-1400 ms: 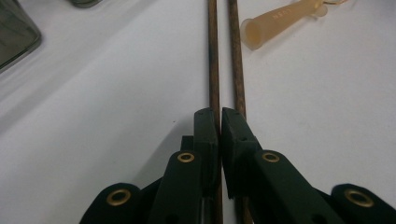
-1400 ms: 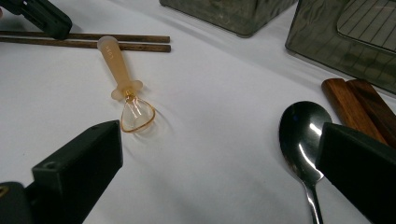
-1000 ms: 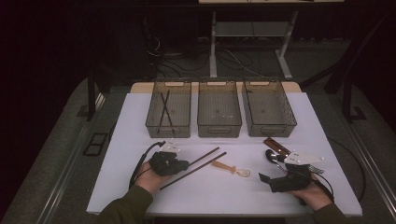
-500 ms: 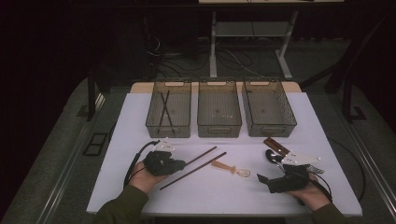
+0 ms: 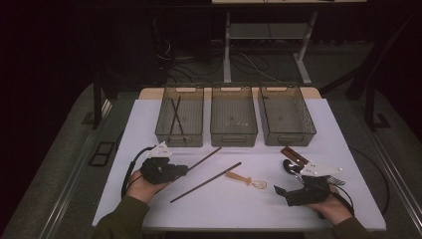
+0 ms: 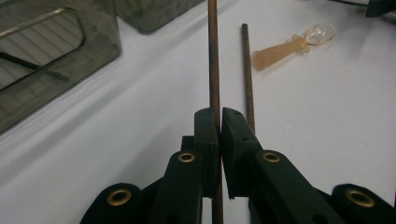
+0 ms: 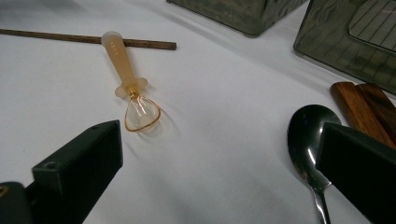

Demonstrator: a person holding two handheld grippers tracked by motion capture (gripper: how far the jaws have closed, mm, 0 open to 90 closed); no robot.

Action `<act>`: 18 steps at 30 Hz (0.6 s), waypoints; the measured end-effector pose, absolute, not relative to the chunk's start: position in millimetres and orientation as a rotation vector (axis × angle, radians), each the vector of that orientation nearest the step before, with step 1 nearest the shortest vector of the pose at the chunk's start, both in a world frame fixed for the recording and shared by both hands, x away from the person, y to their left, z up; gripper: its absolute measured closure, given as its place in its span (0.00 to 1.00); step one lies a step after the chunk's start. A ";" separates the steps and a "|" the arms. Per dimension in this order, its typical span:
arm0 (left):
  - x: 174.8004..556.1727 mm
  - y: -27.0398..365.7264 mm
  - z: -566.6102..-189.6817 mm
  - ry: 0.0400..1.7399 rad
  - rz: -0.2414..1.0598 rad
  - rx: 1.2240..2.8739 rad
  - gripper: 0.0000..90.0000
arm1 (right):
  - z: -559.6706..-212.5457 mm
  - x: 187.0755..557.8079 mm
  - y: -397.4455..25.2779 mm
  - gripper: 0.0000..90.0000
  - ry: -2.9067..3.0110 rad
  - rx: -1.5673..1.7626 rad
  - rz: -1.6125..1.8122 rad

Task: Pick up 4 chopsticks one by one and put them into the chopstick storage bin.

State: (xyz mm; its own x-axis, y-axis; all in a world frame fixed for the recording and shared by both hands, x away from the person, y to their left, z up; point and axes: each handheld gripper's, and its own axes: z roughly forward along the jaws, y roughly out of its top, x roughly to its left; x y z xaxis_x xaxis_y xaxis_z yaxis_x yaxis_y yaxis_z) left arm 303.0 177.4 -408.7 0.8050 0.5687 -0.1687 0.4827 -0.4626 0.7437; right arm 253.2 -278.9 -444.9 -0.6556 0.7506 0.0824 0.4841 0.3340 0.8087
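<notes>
My left gripper (image 6: 220, 116) has its jaws pinched tight on a chopstick (image 6: 213, 60), which runs straight out ahead from between them toward the bins. In the high view this gripper (image 5: 183, 170) sits at the near left of the table (image 5: 149, 129), and the chopstick (image 5: 205, 159) it grips slants up and right toward the gap between the left bin (image 5: 180, 121) and the middle bin (image 5: 233, 118). A second chopstick (image 5: 205, 182) lies flat on the table just to the right of the first, roughly parallel to it, and is not held; in the left gripper view it (image 6: 247, 74) lies just beside the gripped one. More chopsticks (image 5: 174, 118) lie in the left bin. Past the free chopstick's far end lies a small amber spoon (image 5: 245, 179), bowl toward me, handle touching that stick in the right gripper view (image 7: 128, 79). My right gripper (image 7: 219, 163) is spread wide and holds nothing; it rests at the near right of the table (image 5: 276, 190). Close to its right jaw lies a metal spoon (image 7: 309, 135), and beside that a brown wooden handle (image 7: 362, 105). The right bin (image 5: 286, 113) stands beyond them.
</notes>
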 end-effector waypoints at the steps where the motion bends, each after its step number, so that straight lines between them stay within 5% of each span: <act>1: 302.9 179.1 -407.9 0.782 0.131 2.134 0.95 | -444.8 253.1 -278.9 0.00 2.298 1.102 1.231; 18: 311.0 200.2 -398.6 0.854 0.205 2.076 0.95 | -445.5 254.0 -279.0 0.01 2.297 1.099 1.226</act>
State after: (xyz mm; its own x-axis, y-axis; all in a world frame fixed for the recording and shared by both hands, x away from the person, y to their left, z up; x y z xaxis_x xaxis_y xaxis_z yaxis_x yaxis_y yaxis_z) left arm 311.0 200.2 -398.6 0.7523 0.6397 -0.1573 0.4989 -0.3973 0.7702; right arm 254.0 -279.0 -445.5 -0.6555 0.7513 0.0767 0.4818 0.3379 0.8085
